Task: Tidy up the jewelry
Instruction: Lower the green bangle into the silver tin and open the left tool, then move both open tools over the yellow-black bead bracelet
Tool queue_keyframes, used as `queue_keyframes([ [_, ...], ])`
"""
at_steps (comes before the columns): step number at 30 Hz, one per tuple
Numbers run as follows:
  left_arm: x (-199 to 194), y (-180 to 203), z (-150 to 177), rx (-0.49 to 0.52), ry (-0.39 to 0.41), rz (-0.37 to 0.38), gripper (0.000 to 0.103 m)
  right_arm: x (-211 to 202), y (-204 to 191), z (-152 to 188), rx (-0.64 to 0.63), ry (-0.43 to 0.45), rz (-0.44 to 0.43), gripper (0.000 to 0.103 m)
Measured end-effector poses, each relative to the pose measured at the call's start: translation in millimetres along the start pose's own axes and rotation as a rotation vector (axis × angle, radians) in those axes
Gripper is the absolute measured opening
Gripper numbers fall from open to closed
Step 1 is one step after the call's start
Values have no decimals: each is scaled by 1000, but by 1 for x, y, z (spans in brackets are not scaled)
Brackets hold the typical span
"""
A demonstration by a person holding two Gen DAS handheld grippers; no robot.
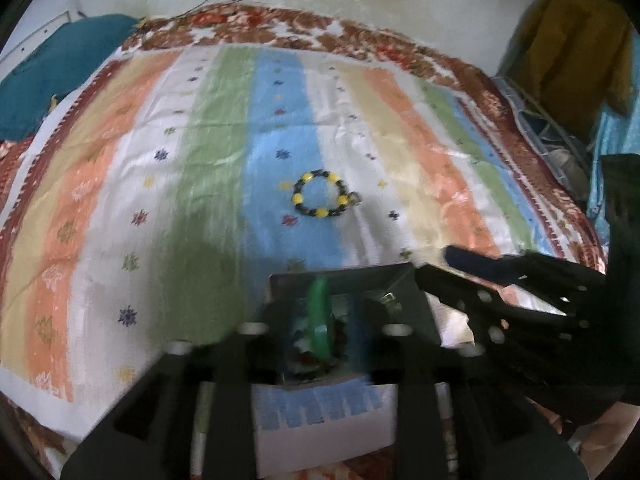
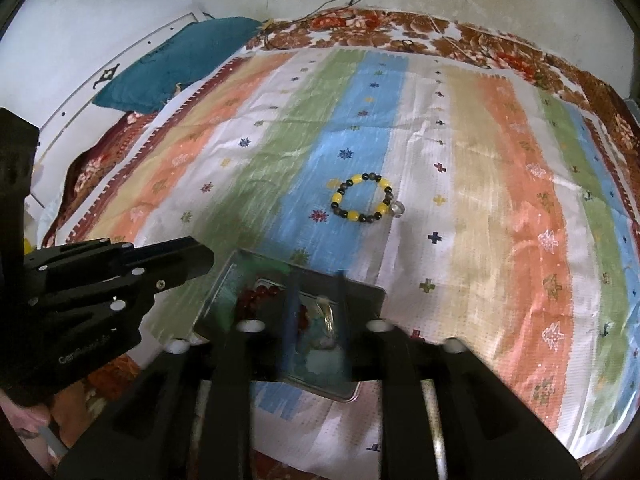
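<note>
- On the striped cloth, spread over a floral bedcover, a beaded bracelet of yellow and dark beads lies flat on the blue stripe, well apart from both grippers; a small clear charm touches its right side.
- Nearer the cameras sits a shallow tray; its near edge is cut off by the gripper bodies in both views.
- Tray contents are blurred: red beads at the left, a pale ring-like item at the centre; the rest cannot be identified.
- Left gripper: jaws apart over the tray. A green curved item lies between them; whether it is touched cannot be told.
- Right gripper: jaws apart above the tray, holding nothing visible; fingertips are motion-blurred.
- A teal pillow lies at the far left corner, partly off the cloth.
</note>
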State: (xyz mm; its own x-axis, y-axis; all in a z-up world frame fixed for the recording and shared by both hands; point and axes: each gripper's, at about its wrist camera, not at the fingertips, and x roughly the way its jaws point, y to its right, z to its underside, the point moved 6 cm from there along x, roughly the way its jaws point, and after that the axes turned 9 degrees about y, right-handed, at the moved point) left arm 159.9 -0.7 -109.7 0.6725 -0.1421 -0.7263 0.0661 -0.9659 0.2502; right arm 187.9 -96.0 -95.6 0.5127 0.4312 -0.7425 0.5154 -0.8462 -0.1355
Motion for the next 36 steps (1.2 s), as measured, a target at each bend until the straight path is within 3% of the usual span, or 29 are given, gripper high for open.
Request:
queue_keyframes([
  [5,0,-7,-1,-8,9,-27,57,2,6,1,13,-8,14,50],
  [10,7,-16,-9,34,22,-119,76,9,16,1,25,-21,34,59],
  [17,17,-28,-25,46,38,-163,85,13,28,-2,17,-22,67,69],
  [23,34,-30,-29,22,12,-149,92,20,37,-7,32,-32,91,79],
  [36,71,-45,-46,-15,-42,-152,93,41,41,-20,17,-49,103,80],
])
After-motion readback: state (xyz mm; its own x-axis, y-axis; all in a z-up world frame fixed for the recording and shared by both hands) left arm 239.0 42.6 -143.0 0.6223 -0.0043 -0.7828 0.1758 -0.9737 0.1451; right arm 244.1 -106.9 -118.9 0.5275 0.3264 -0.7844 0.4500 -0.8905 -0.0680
